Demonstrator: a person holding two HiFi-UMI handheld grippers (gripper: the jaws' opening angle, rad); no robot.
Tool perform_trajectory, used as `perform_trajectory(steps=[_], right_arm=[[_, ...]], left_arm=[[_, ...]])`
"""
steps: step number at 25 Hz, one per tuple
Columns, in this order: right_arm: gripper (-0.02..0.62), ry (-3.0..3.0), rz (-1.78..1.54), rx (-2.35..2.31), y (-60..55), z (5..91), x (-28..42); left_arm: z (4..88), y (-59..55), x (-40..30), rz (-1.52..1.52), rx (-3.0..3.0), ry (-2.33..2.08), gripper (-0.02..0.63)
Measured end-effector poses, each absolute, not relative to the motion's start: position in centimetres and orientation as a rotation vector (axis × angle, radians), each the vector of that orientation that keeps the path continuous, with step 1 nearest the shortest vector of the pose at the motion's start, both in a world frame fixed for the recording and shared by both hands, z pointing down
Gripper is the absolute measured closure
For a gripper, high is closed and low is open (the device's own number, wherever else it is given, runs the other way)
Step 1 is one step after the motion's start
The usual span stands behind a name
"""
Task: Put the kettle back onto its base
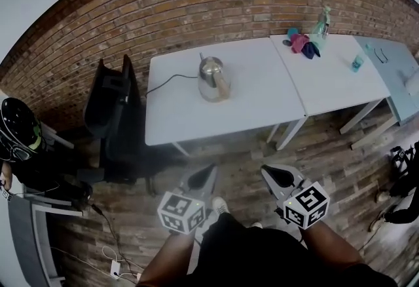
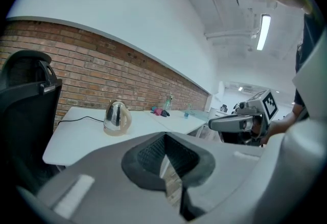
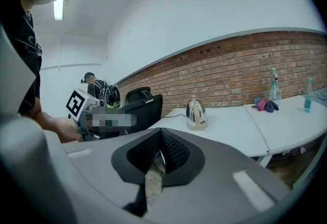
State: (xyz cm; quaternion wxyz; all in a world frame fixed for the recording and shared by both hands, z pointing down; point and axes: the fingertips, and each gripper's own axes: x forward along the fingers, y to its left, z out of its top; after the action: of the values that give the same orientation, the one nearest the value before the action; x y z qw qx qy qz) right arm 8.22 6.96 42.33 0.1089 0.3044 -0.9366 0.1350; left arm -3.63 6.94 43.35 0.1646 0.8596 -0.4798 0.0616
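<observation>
at the near edge of a wood-plank floor (image 1: 236, 148), the head view shows the left gripper (image 1: 207, 172) and right gripper (image 1: 270, 174) side by side, each with its jaws pressed together on nothing. bare floor lies between them and two white tables set edge to edge along a brick wall (image 1: 216, 4). the left table (image 1: 170, 115) has a straight front edge and thin angled legs. a black chair (image 1: 111, 105) crowds its left end. the kettle (image 1: 213, 78), rounded shiny steel with a pale handle, stands upright near that table's middle, well apart from both grippers, and a black cord (image 1: 167, 82) runs from it toward the table's left edge. the right table (image 1: 340, 82) holds a clear bottle (image 1: 321, 23) and bunched cloths (image 1: 301, 43).

in the left gripper view, the left gripper (image 2: 166, 159) has its ribbed dark pads closed, with only a thin slit between them. the kettle (image 2: 117, 117) sits far ahead and to the left, on the smooth tabletop.

in the right gripper view, the right gripper (image 3: 159, 155) is likewise closed and empty. the kettle (image 3: 195, 113) stands beyond and right of its tips, on a pale band that looks like its base (image 3: 197, 127).
</observation>
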Motion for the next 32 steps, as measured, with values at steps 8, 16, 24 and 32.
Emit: perform_trajectory(steps=[8,16,24,32], right_arm=[[0.571,-2.785,0.387,0.876,11.5,42.3,11.7],[0.571,-2.818,0.368,0.892,13.0,41.5,12.3],[0.571,-2.828,0.351,0.859,14.2,41.2,11.9],[0.572,-2.822,0.331,0.850,14.6,41.7,11.8]], left_arm=[[43.4,11.9,-0.2,0.210,2.437,-1.416,0.605],[42.6,14.1,-0.1,0.223,2.439,-1.467,0.605],[42.4,15.5,-0.3,0.249,2.437,-1.494,0.605],[42.7,16.2,-0.4,0.258,2.433,-1.503,0.605]])
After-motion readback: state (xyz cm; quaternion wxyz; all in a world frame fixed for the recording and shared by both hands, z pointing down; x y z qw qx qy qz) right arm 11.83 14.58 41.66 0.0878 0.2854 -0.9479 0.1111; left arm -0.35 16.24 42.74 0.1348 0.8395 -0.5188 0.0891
